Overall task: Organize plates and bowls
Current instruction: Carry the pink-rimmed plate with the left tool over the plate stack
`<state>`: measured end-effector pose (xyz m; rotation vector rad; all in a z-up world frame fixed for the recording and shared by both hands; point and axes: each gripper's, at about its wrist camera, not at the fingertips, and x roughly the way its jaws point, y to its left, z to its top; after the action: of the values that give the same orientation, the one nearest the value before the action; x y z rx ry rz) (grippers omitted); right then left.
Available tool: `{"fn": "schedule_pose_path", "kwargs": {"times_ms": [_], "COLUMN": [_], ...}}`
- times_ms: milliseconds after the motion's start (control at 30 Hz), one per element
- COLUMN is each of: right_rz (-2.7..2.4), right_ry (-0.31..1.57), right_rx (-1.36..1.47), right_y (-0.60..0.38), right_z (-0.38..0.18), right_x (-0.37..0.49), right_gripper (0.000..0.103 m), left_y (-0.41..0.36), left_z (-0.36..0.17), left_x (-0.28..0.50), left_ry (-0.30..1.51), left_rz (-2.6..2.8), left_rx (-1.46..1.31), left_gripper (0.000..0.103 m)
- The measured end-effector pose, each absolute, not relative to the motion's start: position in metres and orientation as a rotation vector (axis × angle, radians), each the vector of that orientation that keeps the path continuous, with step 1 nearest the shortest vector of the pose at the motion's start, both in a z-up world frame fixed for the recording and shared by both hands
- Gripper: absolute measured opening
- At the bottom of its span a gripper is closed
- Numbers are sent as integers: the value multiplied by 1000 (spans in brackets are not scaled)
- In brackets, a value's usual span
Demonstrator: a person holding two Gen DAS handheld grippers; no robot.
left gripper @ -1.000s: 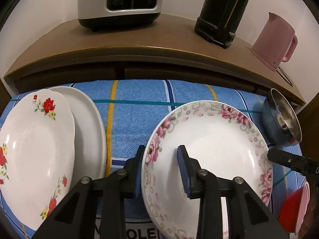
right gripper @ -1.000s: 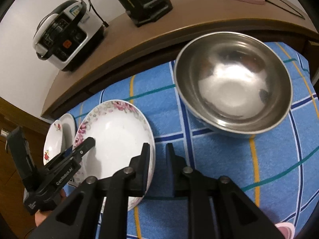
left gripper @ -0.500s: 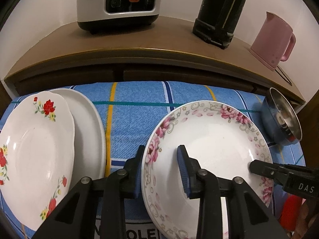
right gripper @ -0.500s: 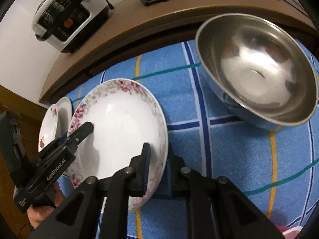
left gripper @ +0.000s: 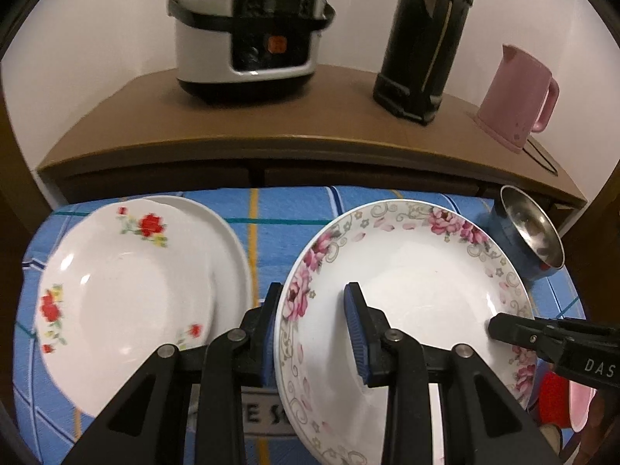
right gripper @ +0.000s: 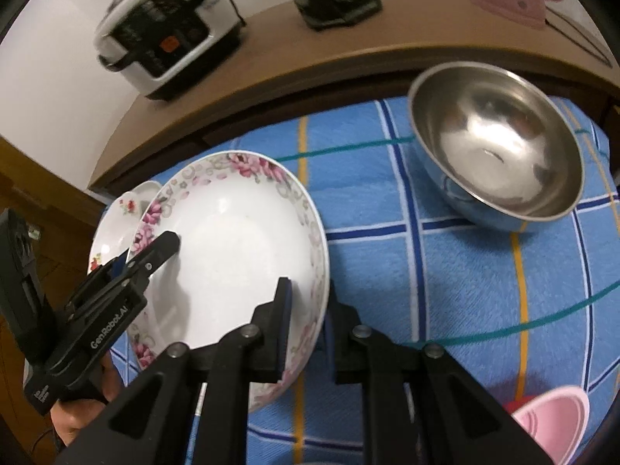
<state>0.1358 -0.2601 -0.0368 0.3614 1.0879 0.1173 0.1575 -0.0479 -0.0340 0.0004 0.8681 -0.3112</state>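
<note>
Stack of red-flowered plates (left gripper: 131,286) lies left of your pink-flowered plate (left gripper: 407,290); left gripper (left gripper: 312,333) and right gripper (right gripper: 306,329) each clench its opposite rims.

both grippers pitched down. left gripper (left gripper: 312,333) jaws clamped on pink-flower plate (left gripper: 418,294) rim, right gripper (right gripper: 308,323) pinching the opposite rim.

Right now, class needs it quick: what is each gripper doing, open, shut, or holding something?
Left gripper: shut on the left rim of the pink-flowered plate.
Right gripper: shut on the same plate's right rim.
</note>
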Motion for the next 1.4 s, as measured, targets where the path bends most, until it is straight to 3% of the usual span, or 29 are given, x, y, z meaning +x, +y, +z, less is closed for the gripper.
{"fn": "schedule_pose_path", "kwargs": {"times_ms": [533, 1400], "right_rz": [201, 346], "right_ry": [1060, 1043], "right_rx": [321, 270], "right_y": [-193, -80], "right_z": [-18, -12], "right_x": [116, 151], "right_gripper": [15, 15], "left_y": [29, 145], "left_z": [-14, 1], "left_x": [122, 148], "left_ry": [811, 747], "left_rz": [-210, -51], "left_rx": [-34, -144], "left_gripper": [35, 35]}}
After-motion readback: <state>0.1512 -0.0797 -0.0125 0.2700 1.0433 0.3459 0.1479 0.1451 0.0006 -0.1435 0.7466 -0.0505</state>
